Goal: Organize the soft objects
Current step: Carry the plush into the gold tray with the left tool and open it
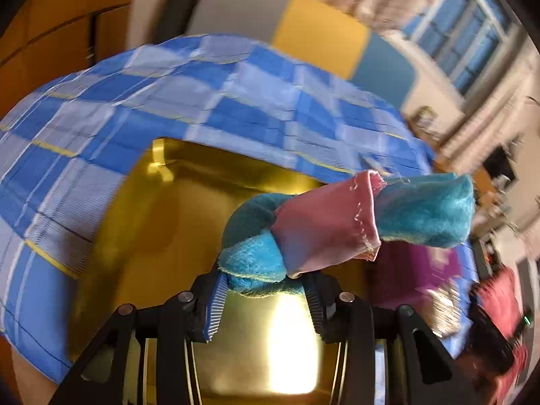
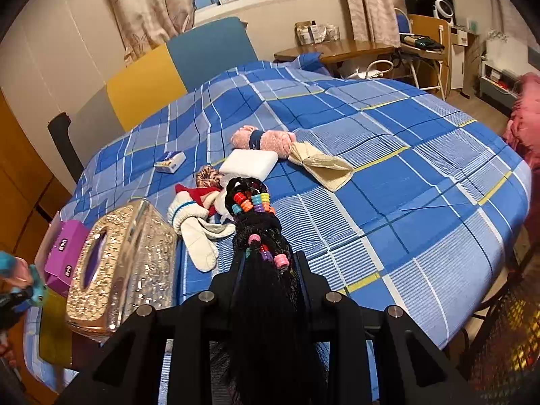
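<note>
My left gripper (image 1: pixel 266 290) is shut on a fuzzy blue and pink satin fabric bow (image 1: pixel 337 226), held just above a shiny gold tin (image 1: pixel 175 222). The bow sticks out to the right of the pads. That same bow (image 2: pixel 20 276) shows at the left edge of the right wrist view. My right gripper (image 2: pixel 270 263) is shut on a black tasselled hair piece (image 2: pixel 256 209) strung with coloured beads, lifted over the bed. On the blue checked sheet (image 2: pixel 405 185) lie white socks (image 2: pixel 195 233), a pink plush roll (image 2: pixel 261 140), a beige bow (image 2: pixel 320 165) and a brown scrunchie (image 2: pixel 207 175).
A glittery gold tissue box (image 2: pixel 125 263) and a purple box (image 2: pixel 64 253) stand at the bed's near left corner. A white foam block (image 2: pixel 248 163) and a small carton (image 2: pixel 170 162) lie among the soft things. A wooden table (image 2: pixel 337 50) and chairs stand beyond the bed.
</note>
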